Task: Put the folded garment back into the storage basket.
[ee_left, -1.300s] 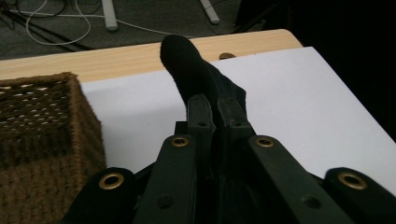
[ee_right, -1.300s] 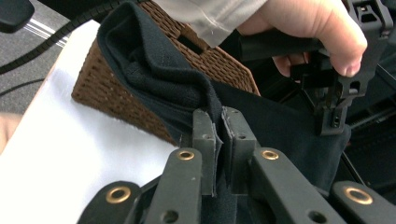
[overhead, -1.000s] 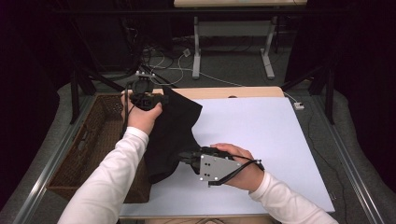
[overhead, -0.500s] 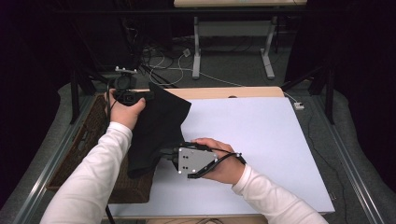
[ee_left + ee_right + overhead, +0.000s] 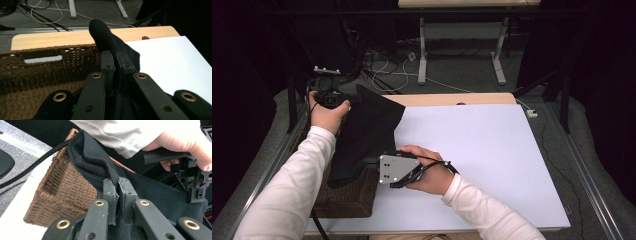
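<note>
A black cloth (image 5: 364, 132) was held stretched between 2 grippers, above the near rim of a brown wicker basket (image 5: 347, 192) at the white table's (image 5: 492, 160) left edge. The left gripper (image 5: 113, 65) was clamped on its far corner. The right gripper (image 5: 118, 195) was pinched on its near edge.

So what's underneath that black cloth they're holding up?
The black cloth, pinched by the left gripper and right gripper, hangs over a brown wicker basket beside the white mat. The cloth covers the basket's inside, so its contents can't be seen.
</note>
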Demonstrator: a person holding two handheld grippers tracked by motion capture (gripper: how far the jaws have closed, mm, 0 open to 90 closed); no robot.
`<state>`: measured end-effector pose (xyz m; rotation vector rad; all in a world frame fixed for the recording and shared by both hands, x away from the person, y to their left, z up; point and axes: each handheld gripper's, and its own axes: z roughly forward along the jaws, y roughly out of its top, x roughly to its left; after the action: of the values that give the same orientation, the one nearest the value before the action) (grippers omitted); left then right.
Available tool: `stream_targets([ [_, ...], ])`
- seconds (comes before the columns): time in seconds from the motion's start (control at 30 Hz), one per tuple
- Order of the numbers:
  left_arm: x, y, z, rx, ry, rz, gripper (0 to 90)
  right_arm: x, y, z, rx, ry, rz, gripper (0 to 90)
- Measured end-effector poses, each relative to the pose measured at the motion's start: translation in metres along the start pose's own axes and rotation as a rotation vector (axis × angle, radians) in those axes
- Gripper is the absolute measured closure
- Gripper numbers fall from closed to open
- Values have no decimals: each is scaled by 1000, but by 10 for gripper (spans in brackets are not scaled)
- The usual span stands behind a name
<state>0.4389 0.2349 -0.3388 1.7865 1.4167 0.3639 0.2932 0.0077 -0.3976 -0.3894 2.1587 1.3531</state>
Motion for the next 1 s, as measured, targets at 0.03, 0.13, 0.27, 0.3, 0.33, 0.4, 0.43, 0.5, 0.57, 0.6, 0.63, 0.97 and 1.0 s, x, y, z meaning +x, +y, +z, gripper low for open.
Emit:
stream_targets([
  [0.03, 2, 0, -1, -5, 0, -2, 853, 0, 1, 2, -2, 0, 0, 855],
  [0.13, 9, 2, -5, -4, 5, 2, 853, -1, 5, 9, -4, 1, 4, 854],
  [0.27, 18, 4, -9, -7, 9, 0, 853, -3, 10, 19, -11, 7, 7, 854],
  [0.3, 20, 5, -10, -9, 9, -5, 854, -3, 11, 22, -14, 7, 9, 855],
  [0.33, 21, 5, -12, -10, 12, -6, 853, -3, 12, 24, -14, 8, 11, 854],
  [0.4, 25, 6, -15, -13, 11, -8, 854, -2, 15, 29, -16, 12, 2, 854],
  [0.43, 27, 6, -17, -16, 11, -10, 853, -2, 16, 31, -18, 14, 0, 854],
  [0.5, 30, 8, -21, -14, 17, -11, 854, -2, 19, 35, -22, 17, -1, 854],
  [0.57, 32, 8, -24, -23, 24, -18, 854, -3, 22, 37, -28, 19, 0, 854],
  [0.6, 34, 8, -24, -26, 27, -20, 853, -4, 23, 39, -36, 21, 3, 854],
  [0.63, 35, 9, -26, -27, 29, -24, 853, -4, 24, 40, -39, 22, 6, 855],
  [0.97, 53, 2, -24, -14, 46, -38, 854, -2, 22, 56, -41, 62, 17, 854],
  [1.0, 55, 1, -23, -11, 45, -41, 853, -2, 21, 58, -38, 67, 19, 854],
])
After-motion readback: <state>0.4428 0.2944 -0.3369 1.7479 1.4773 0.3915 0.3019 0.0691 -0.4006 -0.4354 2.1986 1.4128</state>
